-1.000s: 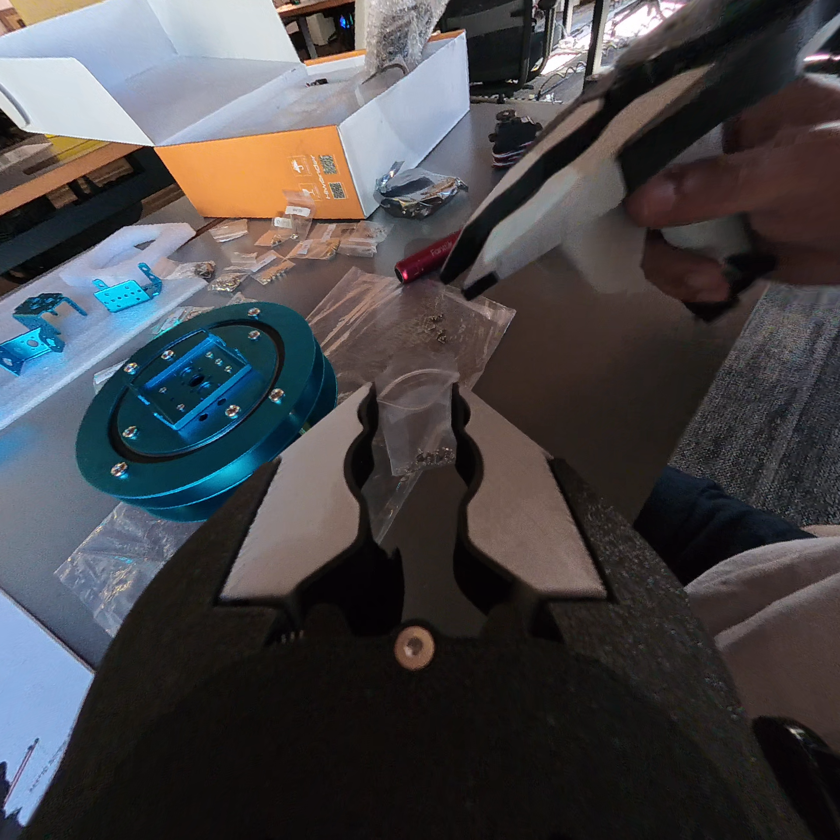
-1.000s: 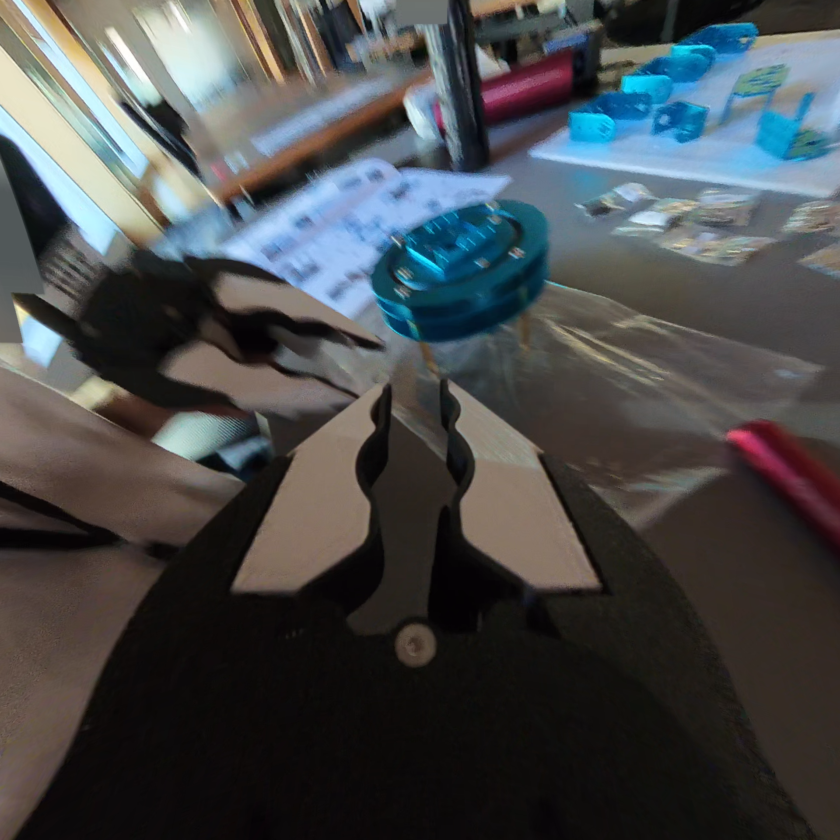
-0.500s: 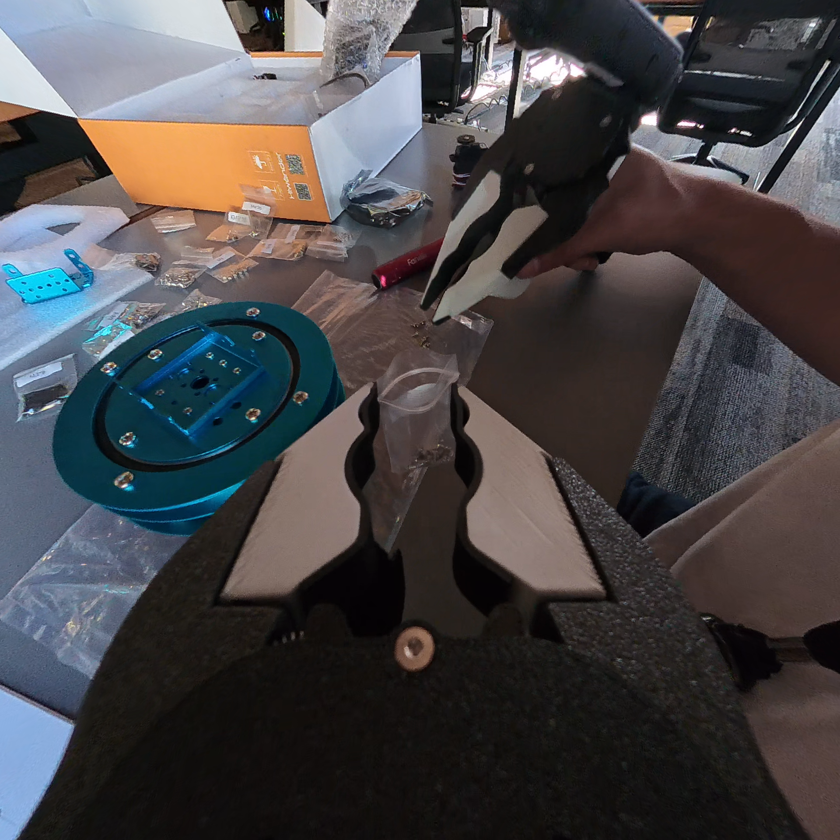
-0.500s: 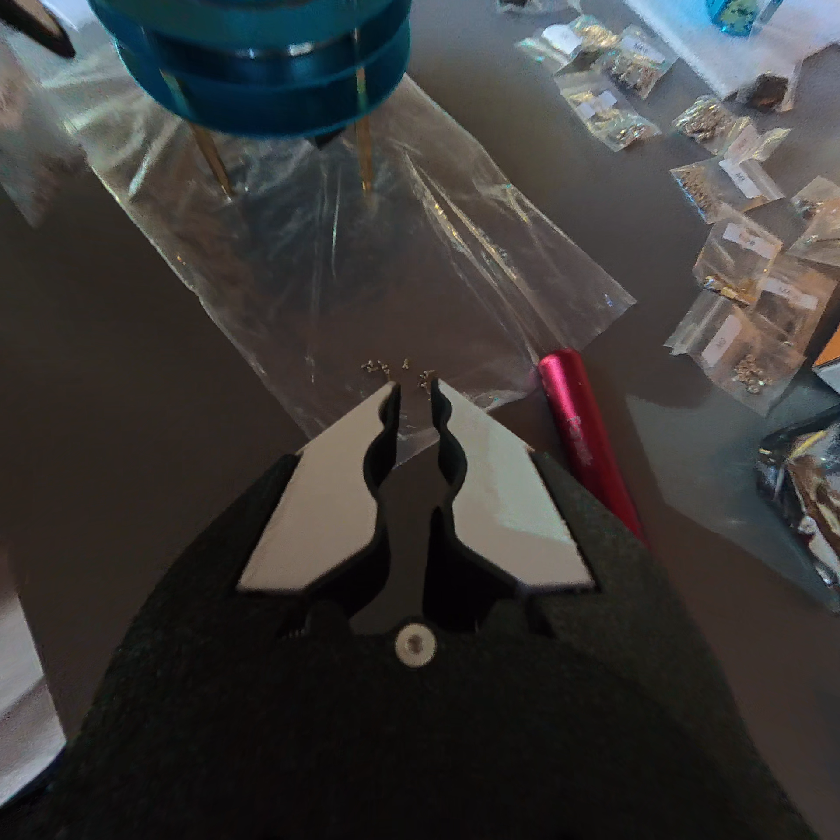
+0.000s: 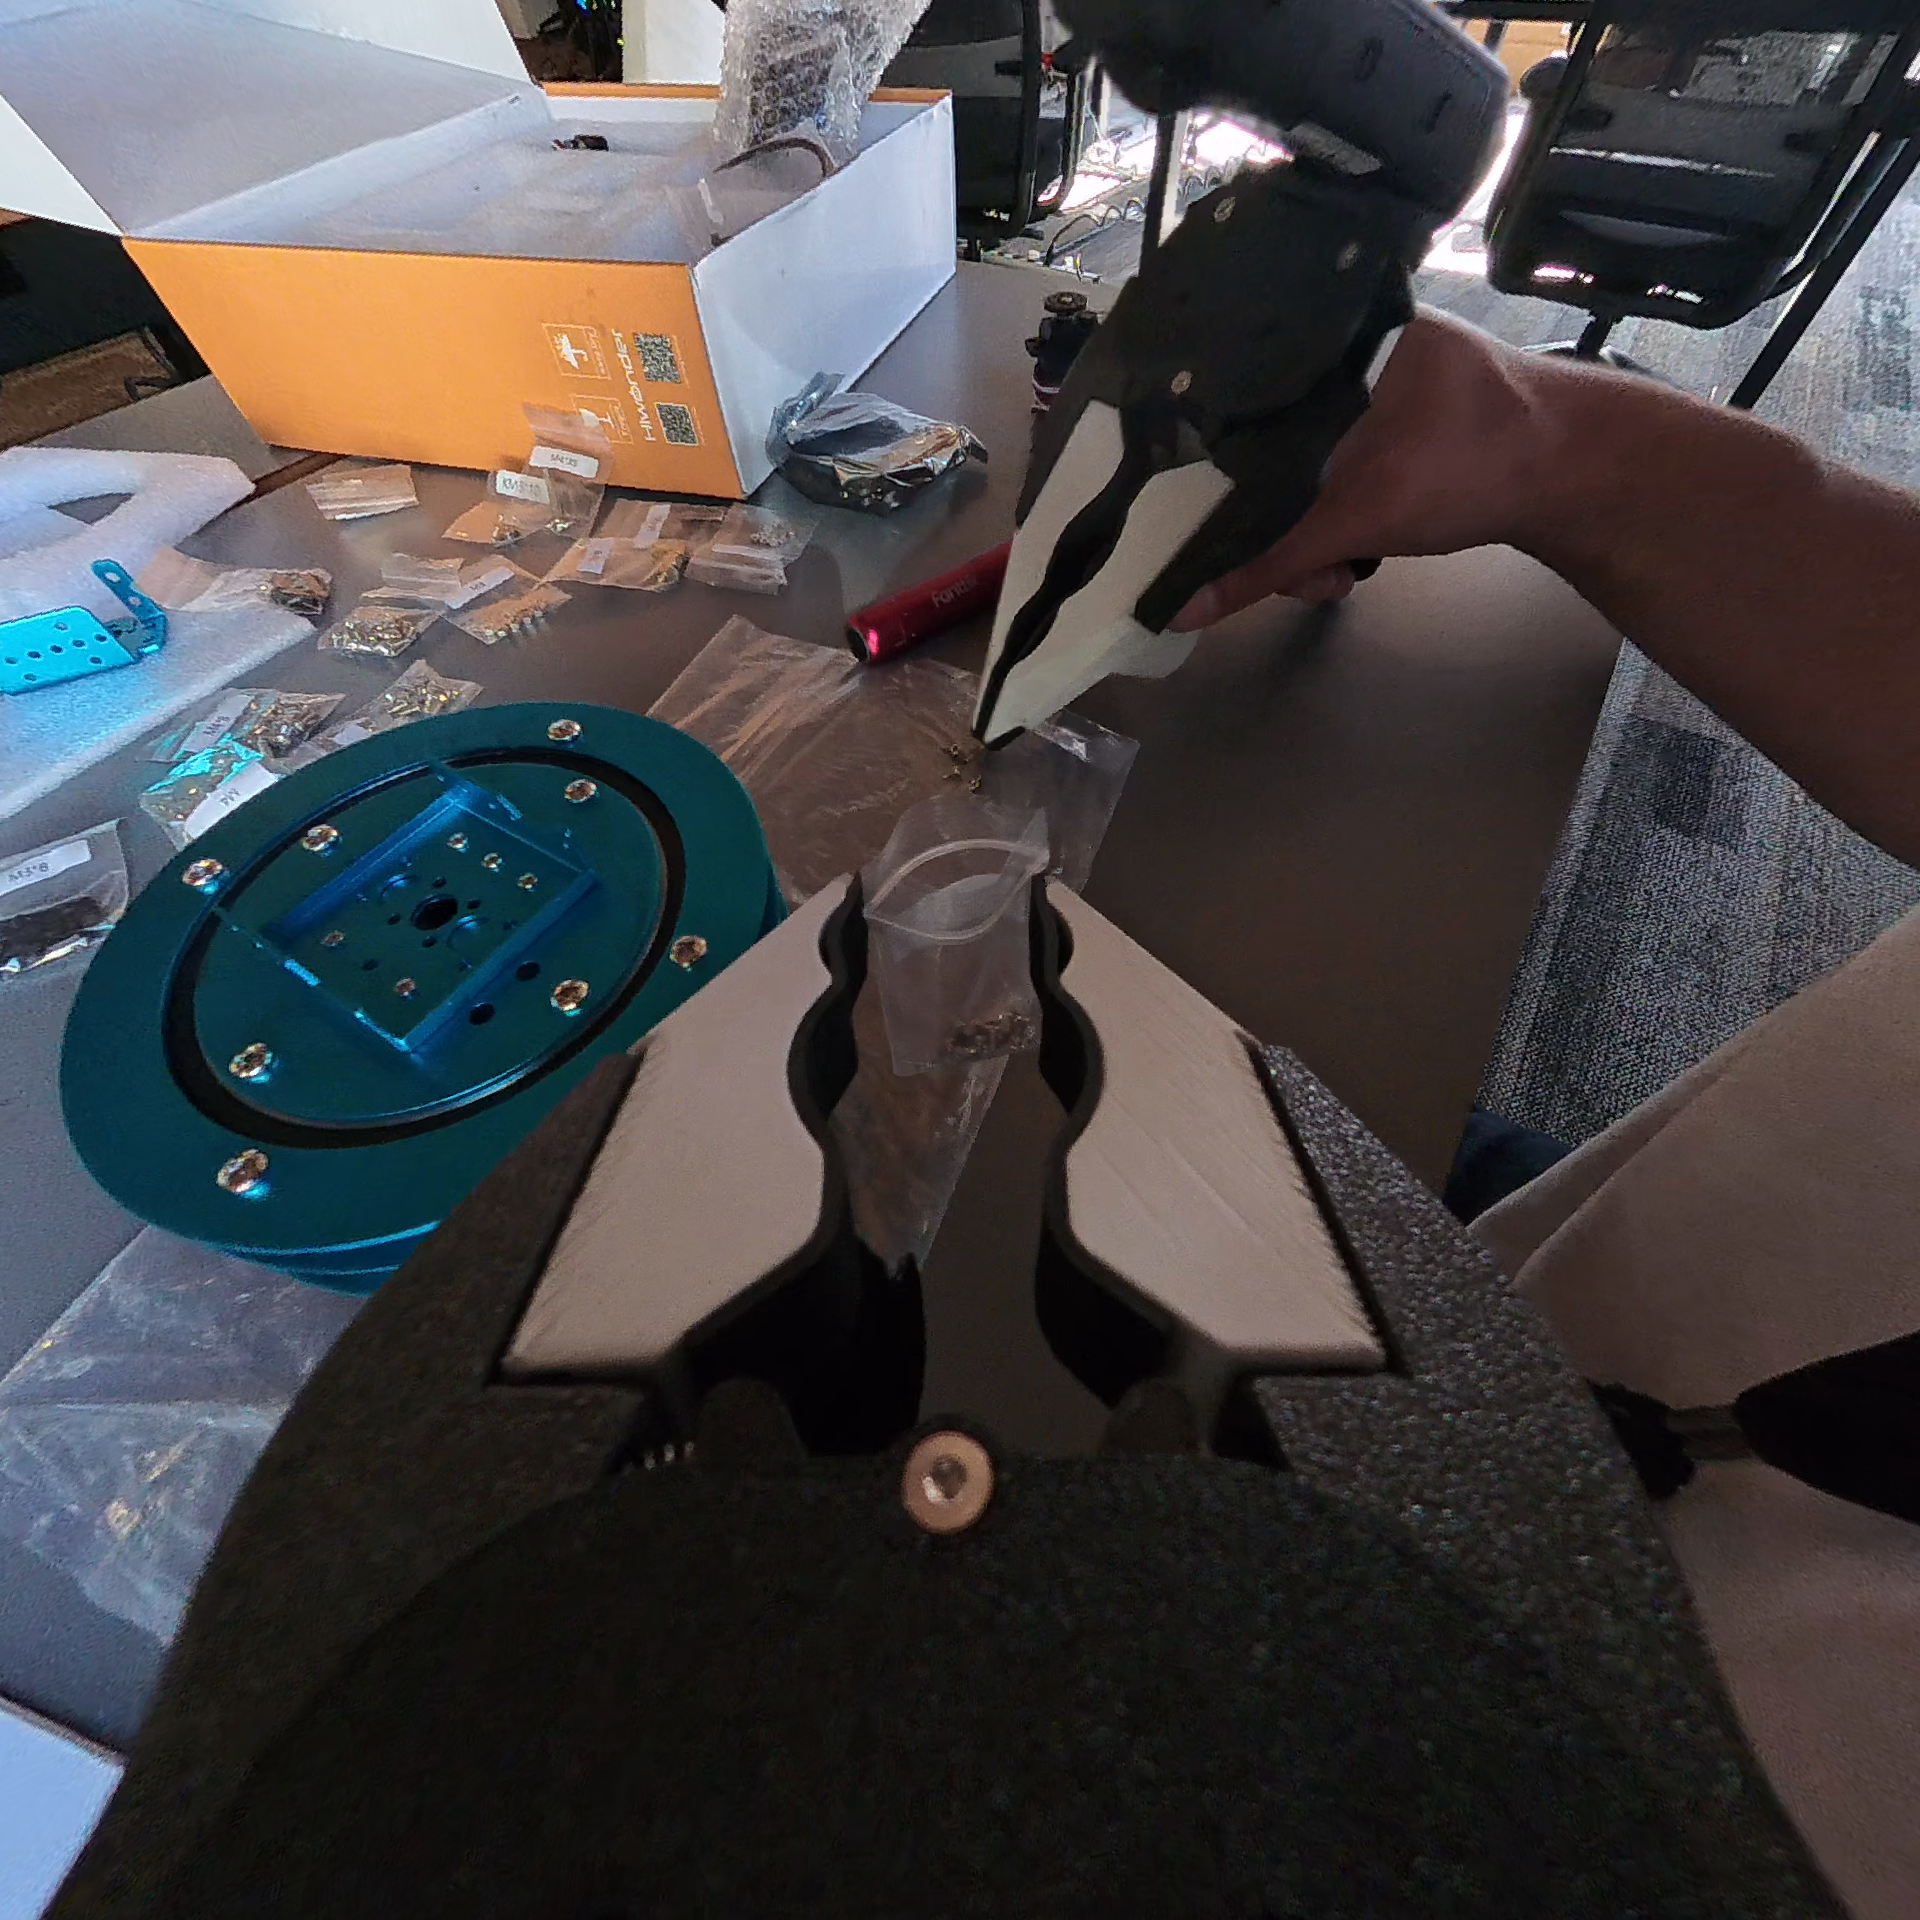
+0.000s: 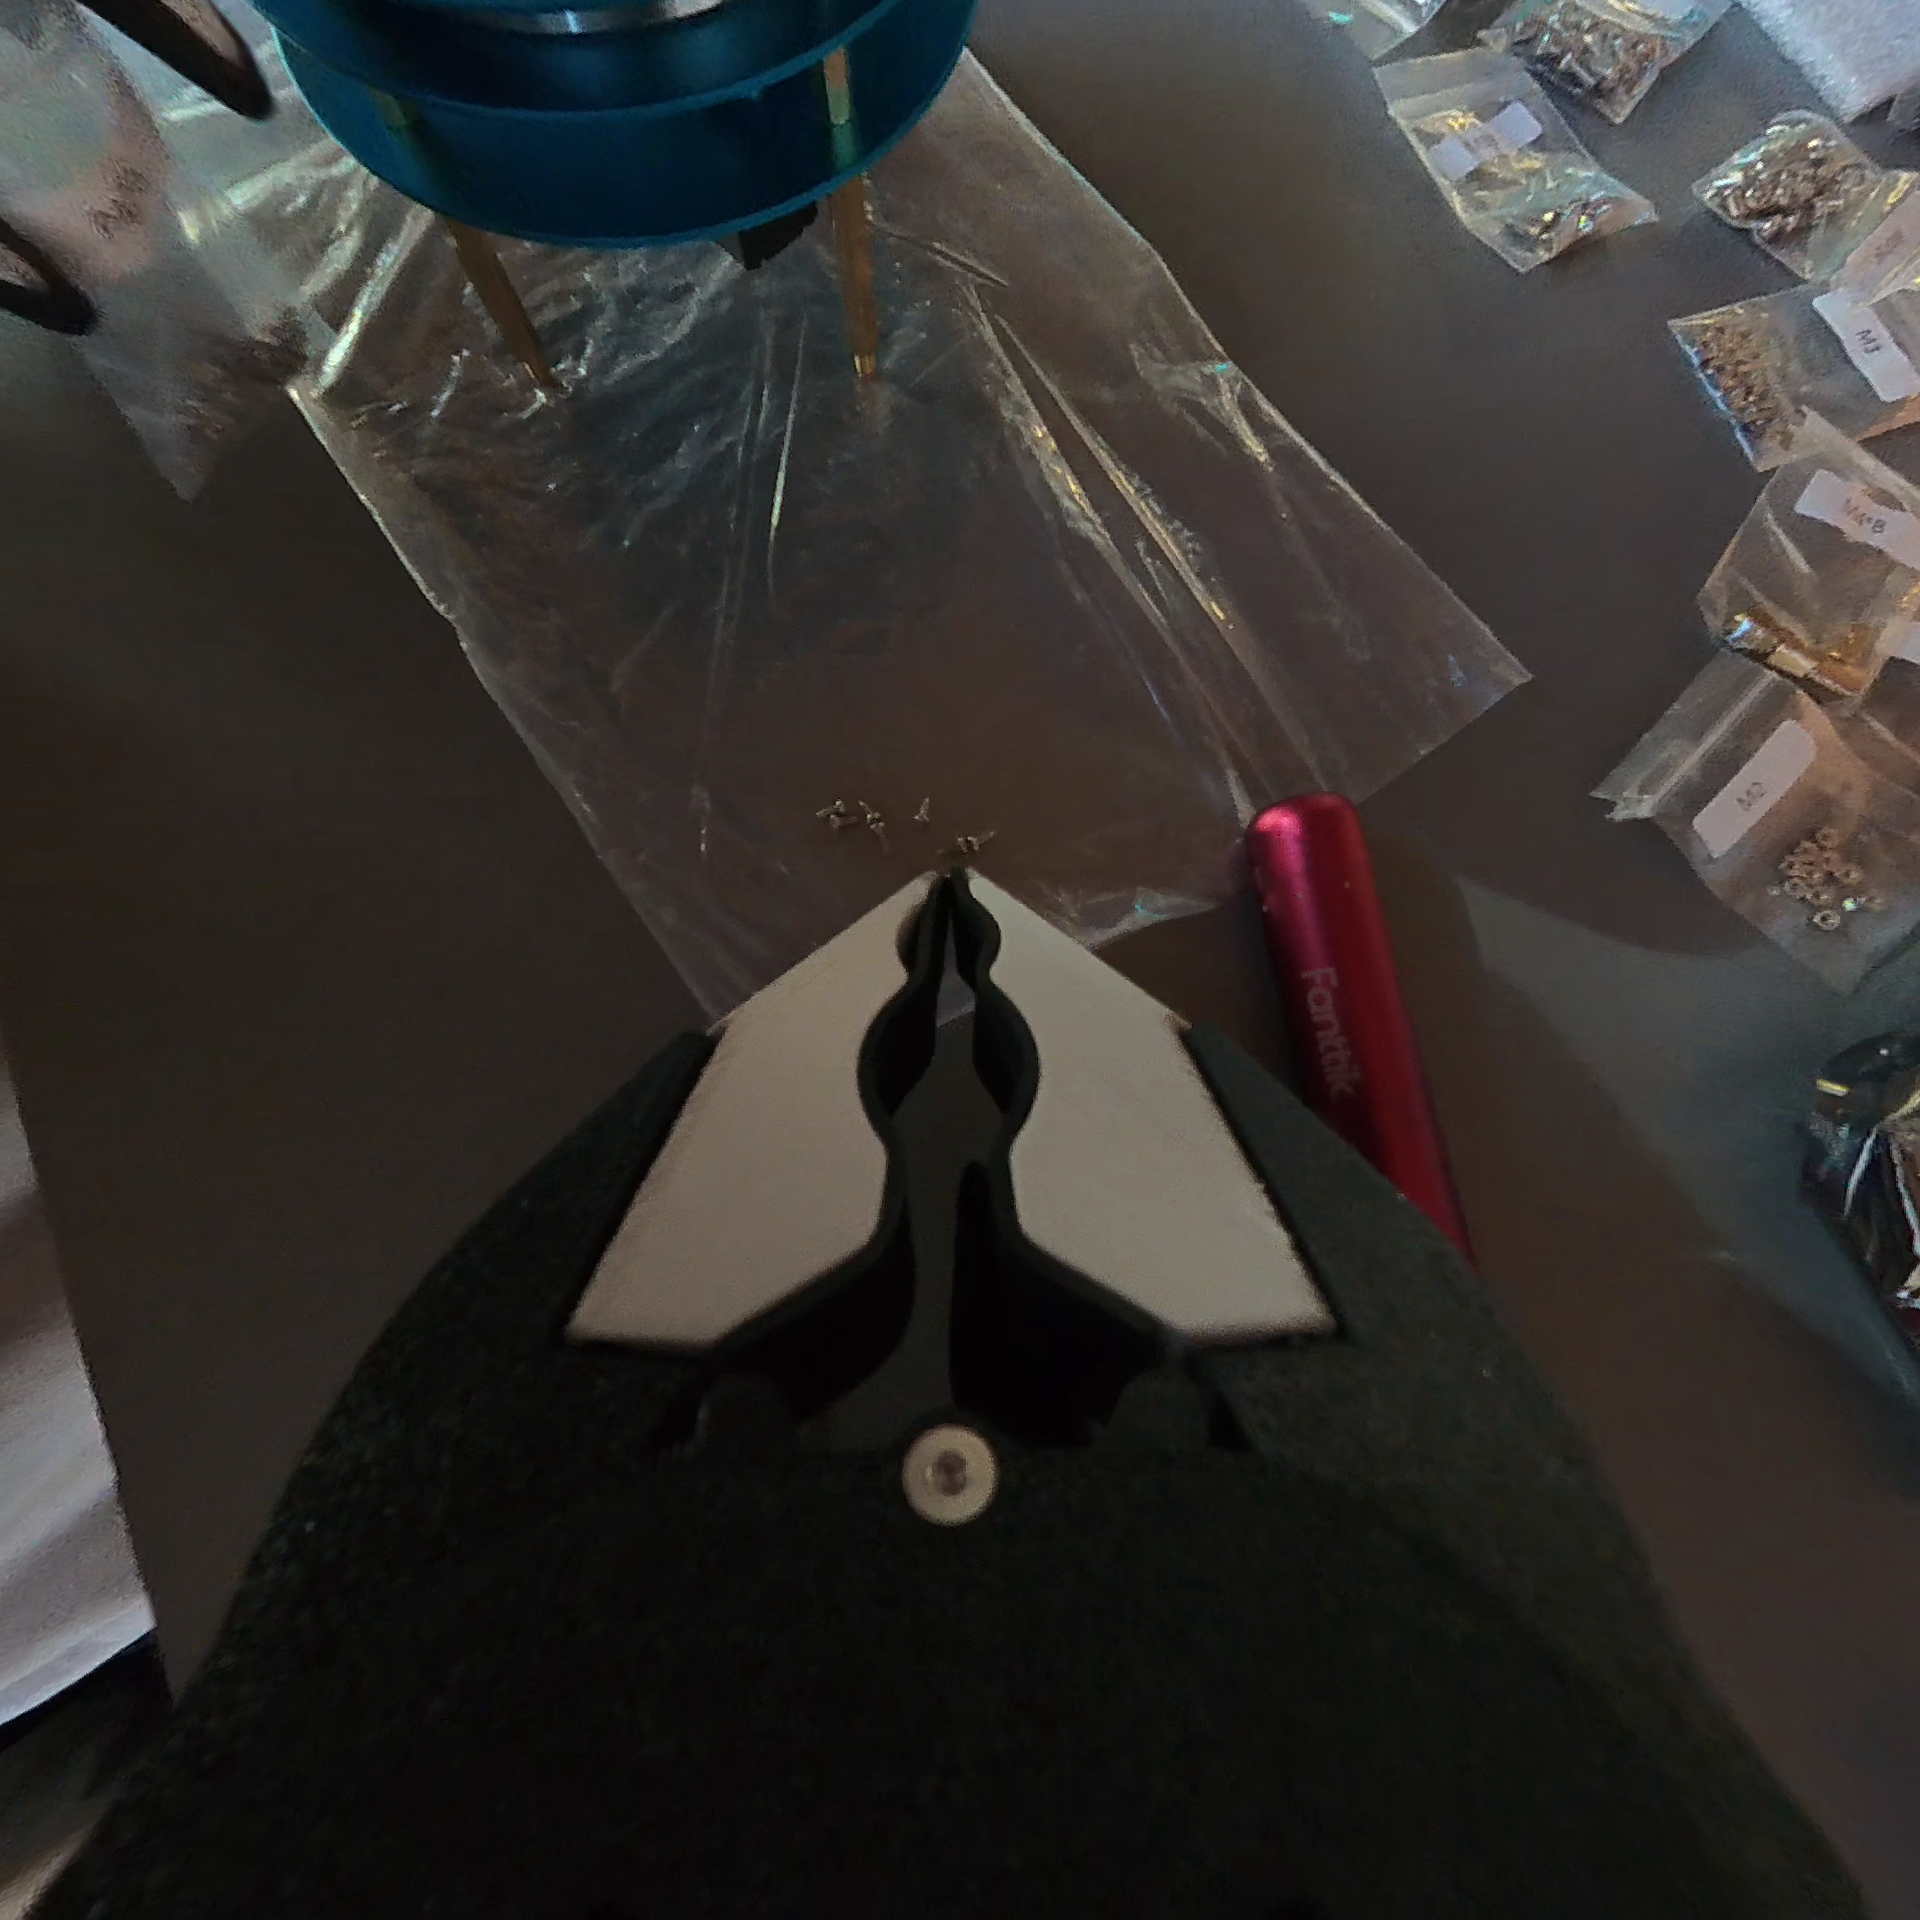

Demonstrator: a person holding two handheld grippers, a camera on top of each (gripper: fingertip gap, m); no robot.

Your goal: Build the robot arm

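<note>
Right wrist view, right tool (image 6: pixel 951 878) pinching tiny screw (image 6: pixel 968 844); clear sheet (image 6: pixel 935 499)

We see a teal-blue round assembly (image 5: pixel 416 966) with a brighter blue square plate and brass legs (image 6: pixel 860 281). The box (image 5: pixel 468 343) is orange on one side, white on the others. A magenta cylinder (image 6: pixel 1351 987) lies on the dull grey counter (image 5: pixel 1299 831). Both tools are speckled black with pale grey fingers (image 5: pixel 717 1122).
</note>
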